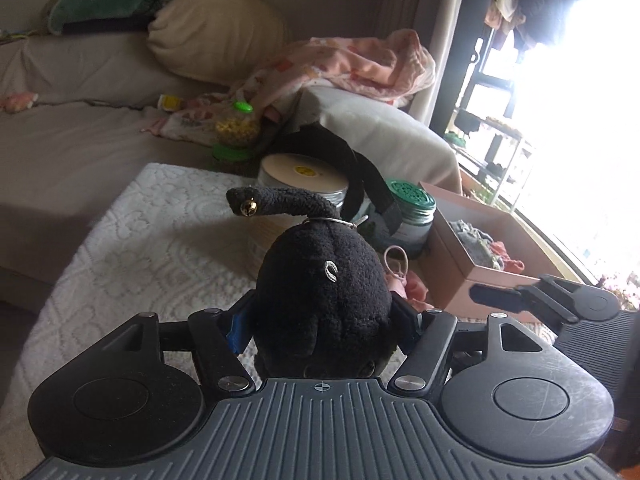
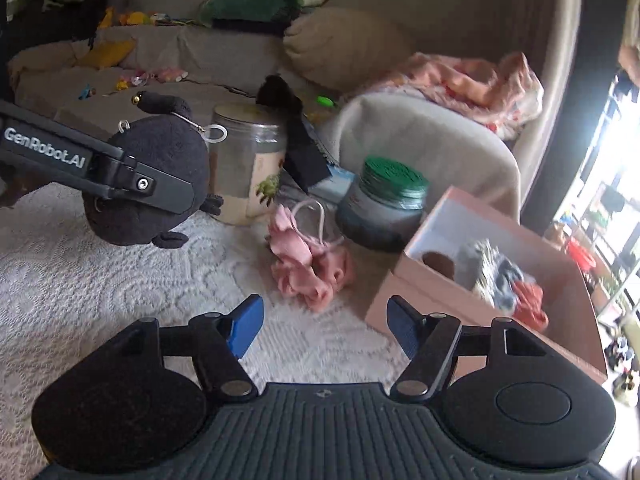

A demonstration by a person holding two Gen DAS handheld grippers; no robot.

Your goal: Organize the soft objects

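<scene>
A round black plush toy (image 1: 324, 296) with a small bell on its tail sits between the jaws of my left gripper (image 1: 322, 330), which is shut on its sides. In the right wrist view the same plush toy (image 2: 160, 148) hangs just above the white lace cloth (image 2: 80, 280), with one left finger (image 2: 120, 168) across it. My right gripper (image 2: 324, 320) is open over the cloth with nothing between its blue pads. Ahead of it lies a pink soft bundle (image 2: 308, 268) with a cord loop. To the right stands an open pink box (image 2: 400, 292) holding grey and red soft items (image 2: 508, 280).
A tall clear jar (image 2: 244, 160) and a green-lidded jar (image 2: 384, 208) stand behind the pink bundle. Beyond them is a sofa with a beige cushion (image 2: 344, 44), a green plush parrot (image 2: 264, 4) and a pink blanket (image 2: 472, 80). A bright window lies to the right.
</scene>
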